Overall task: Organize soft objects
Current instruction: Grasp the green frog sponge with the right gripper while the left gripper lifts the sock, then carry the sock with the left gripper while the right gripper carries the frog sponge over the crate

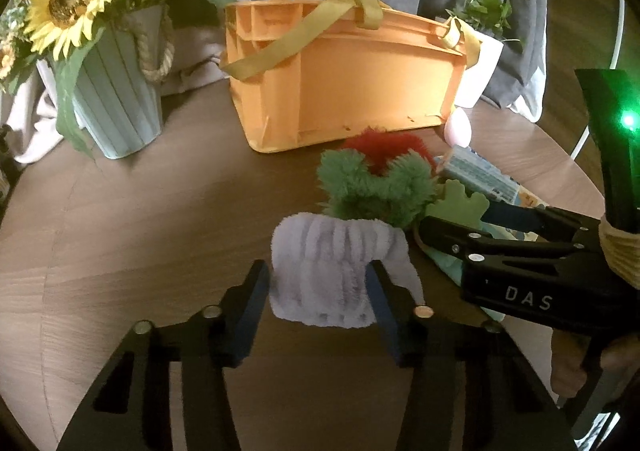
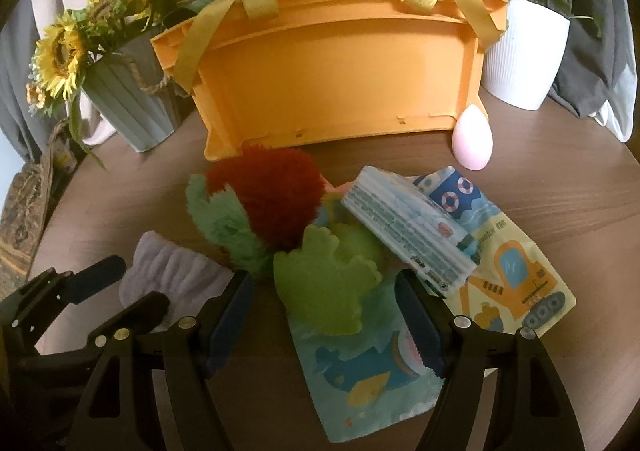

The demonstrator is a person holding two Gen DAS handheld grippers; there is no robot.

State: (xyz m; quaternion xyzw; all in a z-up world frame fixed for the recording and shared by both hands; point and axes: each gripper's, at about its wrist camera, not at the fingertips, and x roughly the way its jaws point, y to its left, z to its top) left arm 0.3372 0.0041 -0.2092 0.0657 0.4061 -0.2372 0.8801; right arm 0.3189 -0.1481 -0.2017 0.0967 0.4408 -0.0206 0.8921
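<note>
A fluffy lavender headband (image 1: 332,271) lies on the round wooden table, between the fingers of my open left gripper (image 1: 318,283); it also shows in the right wrist view (image 2: 176,279). Behind it lie a green plush (image 1: 376,187) and a red fuzzy ball (image 2: 268,199). My right gripper (image 2: 326,303) is open around a green soft toy (image 2: 328,271) lying on a printed cloth (image 2: 368,379). A tissue pack (image 2: 408,231) leans on the pile. An orange crate (image 2: 340,79) with yellow straps stands behind.
A sunflower pot (image 1: 116,99) stands at the back left, a white plant pot (image 2: 524,51) at the back right. A pink egg-shaped object (image 2: 472,139) stands by the crate's right corner. Grey fabric hangs behind the table.
</note>
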